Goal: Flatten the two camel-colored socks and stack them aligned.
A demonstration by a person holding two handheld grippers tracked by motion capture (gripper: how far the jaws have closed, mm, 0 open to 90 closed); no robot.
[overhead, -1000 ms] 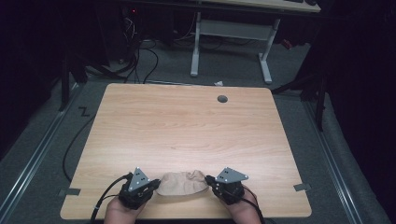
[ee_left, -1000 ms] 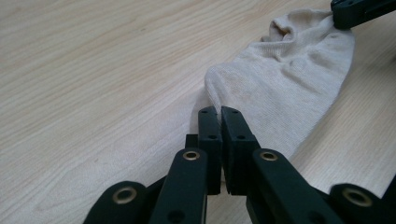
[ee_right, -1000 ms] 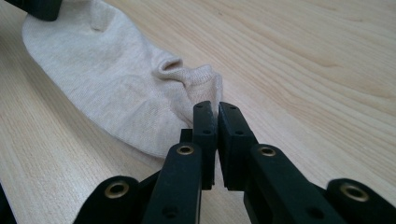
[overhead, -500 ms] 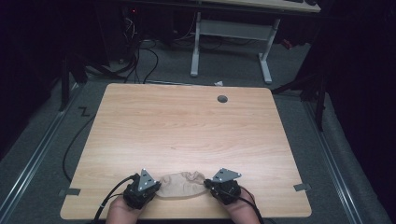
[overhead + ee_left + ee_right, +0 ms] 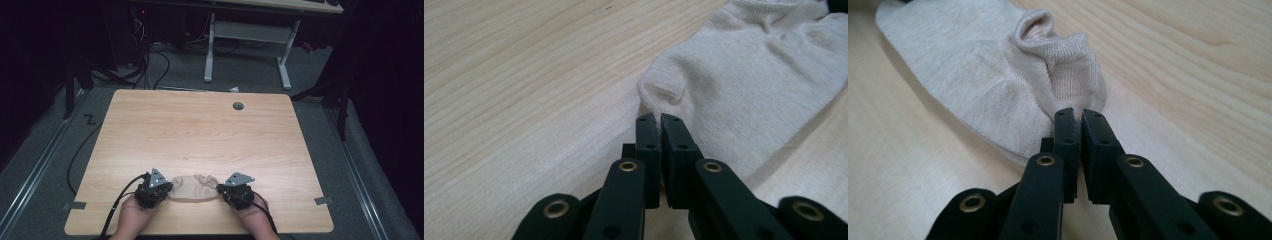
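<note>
A beige ankle sock [image 5: 194, 186] lies stretched between my two grippers near the front edge of the wooden table [image 5: 200, 135]. My left gripper [image 5: 167, 189] is shut on the sock's toe end; in the left gripper view its jaws [image 5: 659, 120] pinch the edge of the fabric [image 5: 749, 75]. My right gripper [image 5: 221, 190] is shut on the cuff end; in the right gripper view its jaws [image 5: 1080, 117] clamp the ribbed fabric just below the open cuff [image 5: 1058, 55]. The sock rests low on the tabletop.
A round cable hole [image 5: 238, 106] sits near the table's far edge. Beyond the table stand a white desk frame [image 5: 247, 45] and loose cables [image 5: 150, 55] on the floor. Tape marks [image 5: 323, 201] sit at the front corners.
Both hands have come down and toward the front edge with the sock held between them. The sock now lies flatter on the table.
</note>
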